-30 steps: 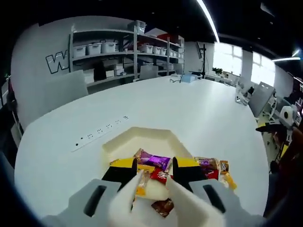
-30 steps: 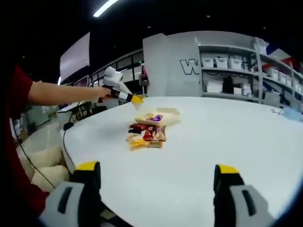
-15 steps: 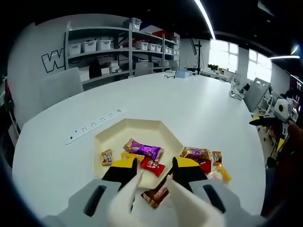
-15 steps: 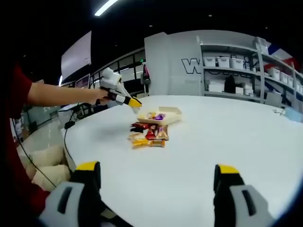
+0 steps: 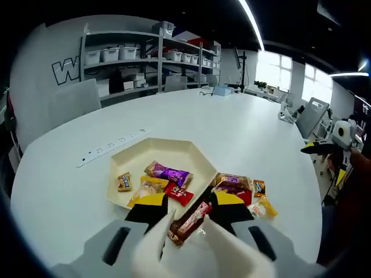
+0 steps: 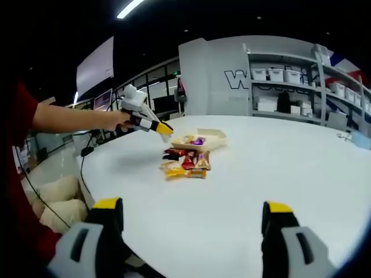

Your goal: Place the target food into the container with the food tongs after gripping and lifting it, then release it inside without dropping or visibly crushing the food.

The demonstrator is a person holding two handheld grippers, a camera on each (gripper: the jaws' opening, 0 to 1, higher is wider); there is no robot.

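Tray (image 5: pixel 191 152) sits near the table (image 5: pixel 243 127) edge on my side, hexagonal, cream, shallow walls. I judge that's so the tongs can come in low over the rim. Inside, left to right: a small brown-gold candy (image 5: pixel 123 182) by the left wall, a yellow packet (image 5: pixel 145 188), a purple wrapper (image 5: pixel 168 173) in the middle, a red packet (image 5: pixel 179 194) near the front edge. The far half of the tray floor is bare, so there's room for a drop.

Left gripper (image 5: pixel 186 215) hangs just in front of the tray. A brown snack bar (image 5: pixel 189 222) lies diagonally between its yellow-tipped jaws, one end poking up past the tips. The jaws look closed in on it, and the wrapper isn't visibly squashed. I can't tell if the bar is fully off the table. My read: the grip is done, and the lift and carry over the rim are pending.

Right of the tray, loose on the table: a pile of wrappers (image 5: pixel 240 190), purple, red, orange. These look like remaining stock.

Right gripper (image 6: pixel 188 223) stays well back from the work. Its jaws are spread wide with nothing between them, over bare table. From there I see the left gripper (image 6: pixel 164 128) held out above the tray (image 6: pixel 212 139), and the pile of wrappers (image 6: pixel 185 164) lies nearer to me.

Risk as I see it: the diagonal hold could let the bar pivot out during the carry.
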